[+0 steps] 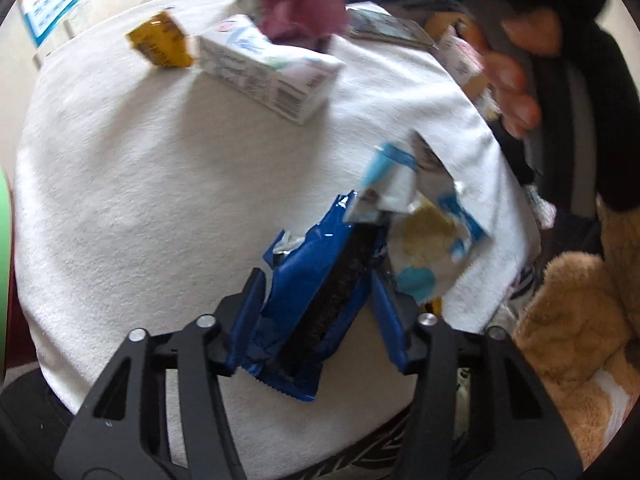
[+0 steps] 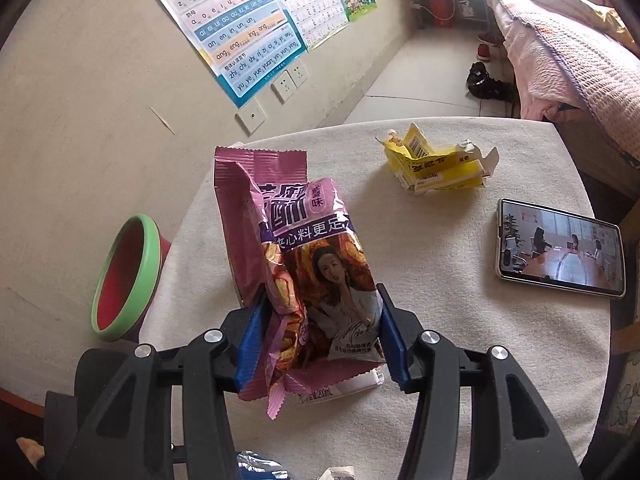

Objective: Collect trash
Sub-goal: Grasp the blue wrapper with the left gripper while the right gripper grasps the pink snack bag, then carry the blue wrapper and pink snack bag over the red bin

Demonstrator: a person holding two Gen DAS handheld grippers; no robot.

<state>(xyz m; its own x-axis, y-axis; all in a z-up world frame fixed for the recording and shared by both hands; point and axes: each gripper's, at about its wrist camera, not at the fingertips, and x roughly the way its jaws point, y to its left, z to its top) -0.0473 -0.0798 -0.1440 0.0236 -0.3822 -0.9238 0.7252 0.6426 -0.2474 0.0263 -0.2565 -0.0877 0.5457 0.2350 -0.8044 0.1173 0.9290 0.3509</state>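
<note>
My left gripper is shut on a torn blue snack wrapper with a dark tray inside, held over the white cloth-covered table. A white and blue wrapper lies just to its right. A white carton and a yellow box lie at the far side. My right gripper is shut on a pink snack bag, upright above the table. A torn yellow carton lies beyond it. The pink bag also shows blurred in the left wrist view.
A phone with a lit screen lies at the table's right. A green-rimmed red bin stands on the floor left of the table. A brown plush toy and clothes lie right of the table. A bed stands far right.
</note>
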